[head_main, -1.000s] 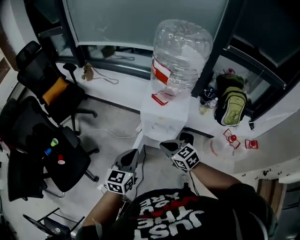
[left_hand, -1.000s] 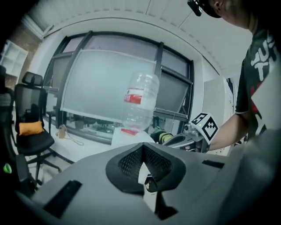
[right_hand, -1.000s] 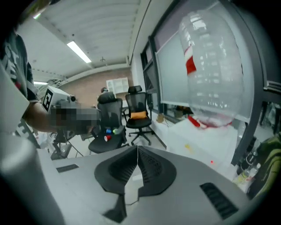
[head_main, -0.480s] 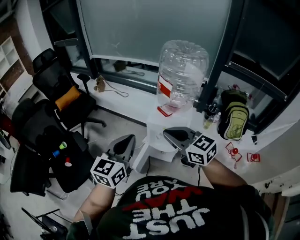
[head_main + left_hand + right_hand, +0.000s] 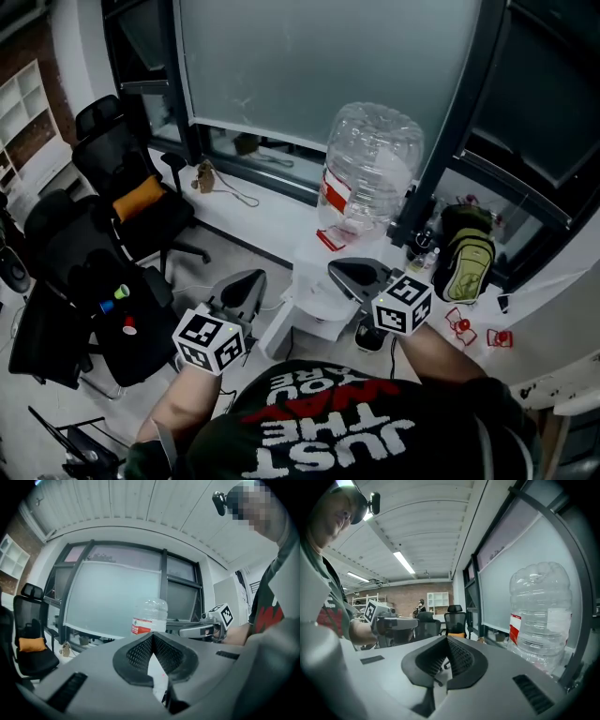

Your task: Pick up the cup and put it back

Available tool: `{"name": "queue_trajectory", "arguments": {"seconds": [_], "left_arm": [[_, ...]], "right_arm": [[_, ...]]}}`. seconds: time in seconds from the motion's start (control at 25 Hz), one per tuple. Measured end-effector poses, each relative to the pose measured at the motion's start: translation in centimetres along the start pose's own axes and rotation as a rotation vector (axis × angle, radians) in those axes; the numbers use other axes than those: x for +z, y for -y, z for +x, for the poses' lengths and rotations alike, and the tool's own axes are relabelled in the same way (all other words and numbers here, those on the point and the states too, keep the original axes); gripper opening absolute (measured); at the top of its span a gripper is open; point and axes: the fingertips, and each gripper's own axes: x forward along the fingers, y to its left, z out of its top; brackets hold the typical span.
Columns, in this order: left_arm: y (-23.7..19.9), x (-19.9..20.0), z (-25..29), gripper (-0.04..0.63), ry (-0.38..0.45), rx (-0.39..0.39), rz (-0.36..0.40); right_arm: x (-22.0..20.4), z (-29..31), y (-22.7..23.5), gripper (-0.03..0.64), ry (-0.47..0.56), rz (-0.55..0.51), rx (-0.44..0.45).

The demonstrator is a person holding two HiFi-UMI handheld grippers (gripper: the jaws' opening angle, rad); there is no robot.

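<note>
Left gripper (image 5: 241, 289) and right gripper (image 5: 356, 275) are pressed together, empty; we see no cup, only the water bottle (image 5: 372, 164) at twelve o'clock, nearer the right gripper.

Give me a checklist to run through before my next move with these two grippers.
1. Grey left gripper empty: ok, fingers together, nothing between.
2. Grey right gripper empty: ok, fingers together too.
3. Fingers open for a grasp: not ok, both shut.
4. Sight of the cup: cannot tell, none made out in any view.
5. Large clear plastic water bottle stands on the white dispenser: ok.
6. Grippers apart from each other: ok.
</note>
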Motion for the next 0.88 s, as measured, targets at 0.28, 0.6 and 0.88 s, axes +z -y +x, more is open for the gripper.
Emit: {"name": "queue_trajectory", "arguments": {"seconds": [0.28, 0.6, 0.88], "left_arm": [[0.4, -0.2, 0.1, 0.008, -0.007, -0.011, -0.001], [0.6, -0.3, -0.1, 0.008, 0.001, -0.011, -0.009], [1.1, -0.7, 0.1, 0.008, -0.006, -0.016, -0.019]], "right_arm": [[0.0, -0.1, -0.3, 0.032, -0.006, -0.035, -0.001], [-0.4, -0.9, -0.3, 0.032, -0.006, -0.037, -0.011], [-0.6, -1.3, -0.2, 0.032, 0.002, -0.026, -0.006]]}}
